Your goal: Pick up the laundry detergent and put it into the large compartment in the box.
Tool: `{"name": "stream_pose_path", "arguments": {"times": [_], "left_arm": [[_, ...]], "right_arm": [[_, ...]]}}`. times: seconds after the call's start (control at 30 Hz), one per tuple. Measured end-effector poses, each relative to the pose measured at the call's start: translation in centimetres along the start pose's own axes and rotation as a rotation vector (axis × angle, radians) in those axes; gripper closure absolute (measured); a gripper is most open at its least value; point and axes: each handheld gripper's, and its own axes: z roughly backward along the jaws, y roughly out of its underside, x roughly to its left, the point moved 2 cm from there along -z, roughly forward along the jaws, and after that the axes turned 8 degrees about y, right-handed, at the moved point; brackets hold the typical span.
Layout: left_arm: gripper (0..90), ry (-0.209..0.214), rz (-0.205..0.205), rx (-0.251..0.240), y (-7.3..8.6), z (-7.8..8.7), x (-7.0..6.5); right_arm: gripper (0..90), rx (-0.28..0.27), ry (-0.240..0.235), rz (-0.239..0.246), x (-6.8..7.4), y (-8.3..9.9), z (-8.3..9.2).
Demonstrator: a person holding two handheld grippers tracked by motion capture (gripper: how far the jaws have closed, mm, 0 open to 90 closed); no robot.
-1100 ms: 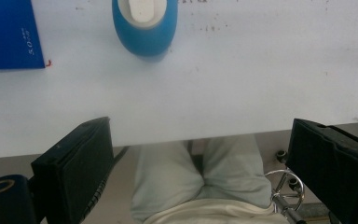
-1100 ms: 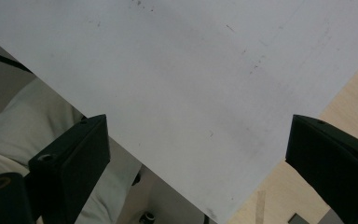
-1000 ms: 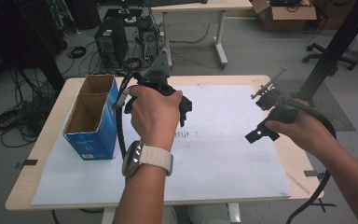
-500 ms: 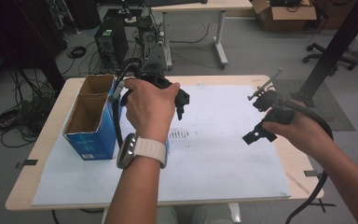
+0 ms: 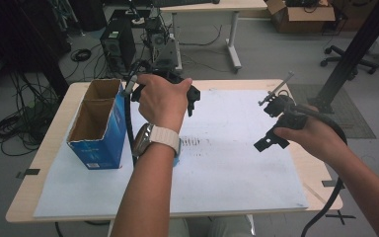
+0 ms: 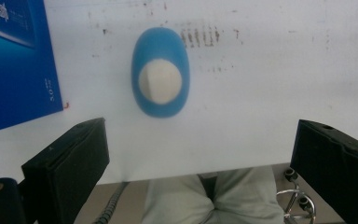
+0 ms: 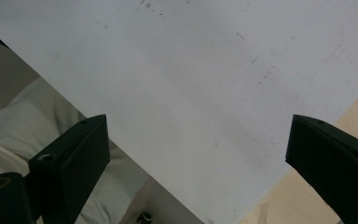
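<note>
The left tongs (image 6: 200, 172), spread wide and empty, have just been opening above the blue oval object (image 6: 160, 71) lying at the blue box's (image 5: 98, 123) four o'clock, while the right tongs (image 7: 196, 172) hang released.

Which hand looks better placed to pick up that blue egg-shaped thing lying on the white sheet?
Probably the left. Its claw hangs open right above the blue oval object, beside the blue box. The right claw hovers over bare white sheet near the table's far edge.
</note>
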Motion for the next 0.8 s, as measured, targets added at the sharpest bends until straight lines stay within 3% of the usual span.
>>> {"name": "stream_pose_path", "arguments": {"times": [0.2, 0.8], "left_arm": [[4.5, -0.010, -0.009, -0.004, -0.9, -1.3, 0.5], [4.9, -0.011, 0.003, 0.049, -2.5, -5.5, 2.0]], "right_arm": [[6.3, 0.007, -0.002, 0.000, -0.3, -0.2, -0.5], [6.3, 0.017, -0.008, -0.009, -1.2, -0.4, -1.6]]}}
